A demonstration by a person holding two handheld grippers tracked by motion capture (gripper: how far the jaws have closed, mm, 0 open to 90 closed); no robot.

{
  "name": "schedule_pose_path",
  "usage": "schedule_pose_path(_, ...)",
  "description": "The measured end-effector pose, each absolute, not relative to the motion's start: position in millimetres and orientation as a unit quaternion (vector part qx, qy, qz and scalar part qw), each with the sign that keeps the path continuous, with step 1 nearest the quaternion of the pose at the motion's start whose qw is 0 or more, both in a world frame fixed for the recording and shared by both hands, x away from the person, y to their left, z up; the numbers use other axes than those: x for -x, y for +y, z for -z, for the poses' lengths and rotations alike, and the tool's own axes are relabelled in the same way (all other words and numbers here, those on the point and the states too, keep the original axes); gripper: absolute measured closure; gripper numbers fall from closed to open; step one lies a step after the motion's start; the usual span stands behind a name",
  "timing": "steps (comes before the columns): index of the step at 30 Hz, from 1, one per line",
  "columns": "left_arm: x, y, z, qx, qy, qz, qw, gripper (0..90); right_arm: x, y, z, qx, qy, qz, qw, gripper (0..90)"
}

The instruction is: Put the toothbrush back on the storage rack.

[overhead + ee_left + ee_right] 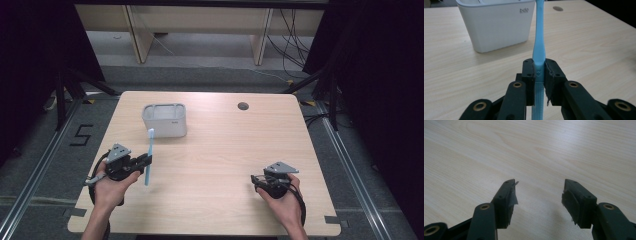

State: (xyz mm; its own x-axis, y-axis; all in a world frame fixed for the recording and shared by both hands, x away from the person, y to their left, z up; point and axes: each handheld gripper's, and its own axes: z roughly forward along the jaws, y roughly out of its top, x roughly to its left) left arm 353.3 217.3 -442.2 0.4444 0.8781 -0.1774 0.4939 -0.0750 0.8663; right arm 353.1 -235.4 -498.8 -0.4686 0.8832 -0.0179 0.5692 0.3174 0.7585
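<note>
Pinching the blue toothbrush [539,42] mid-handle with your left tool [539,70], just short of the white holder [496,25], keep it upright over the rim while your right tool [539,192] rests spread above the tabletop [536,150].

The left hand-held gripper [145,161] clamps a blue toothbrush [149,156], head pointing to twelve o'clock at a white holder [165,120]. At four o'clock on the surface [215,150], the right hand-held gripper [255,180] rests.
</note>
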Motion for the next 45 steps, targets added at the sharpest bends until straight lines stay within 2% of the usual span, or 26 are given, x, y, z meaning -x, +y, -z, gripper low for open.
schedule_pose_path(7,-354,218,438,-0.673,0.479,-0.245,0.508,78.6,-352,-236,498,-0.471,0.778,-0.352,0.223,44.4)
schedule_pose_path(9,-354,219,438,-0.662,0.478,-0.255,0.518,78.6,-351,-234,497,-0.481,0.773,-0.356,0.209,44.4)
schedule_pose_path(19,-357,223,437,-0.628,0.472,-0.289,0.547,78.6,-351,-236,496,-0.477,0.775,-0.353,0.217,44.6)
schedule_pose_path(20,-358,223,437,-0.627,0.470,-0.291,0.548,78.5,-351,-236,497,-0.471,0.773,-0.355,0.234,44.7)
schedule_pose_path(22,-358,223,437,-0.620,0.471,-0.300,0.551,78.5,-351,-235,496,-0.476,0.772,-0.357,0.223,44.7)
schedule_pose_path(34,-371,221,434,-0.601,0.447,-0.327,0.576,78.5,-350,-235,495,-0.481,0.768,-0.355,0.228,44.7)
schedule_pose_path(38,-376,221,433,-0.599,0.446,-0.331,0.577,78.5,-350,-235,496,-0.479,0.770,-0.364,0.214,44.8)
schedule_pose_path(45,-386,223,429,-0.595,0.446,-0.339,0.576,78.5,-350,-235,495,-0.478,0.769,-0.358,0.227,44.7)
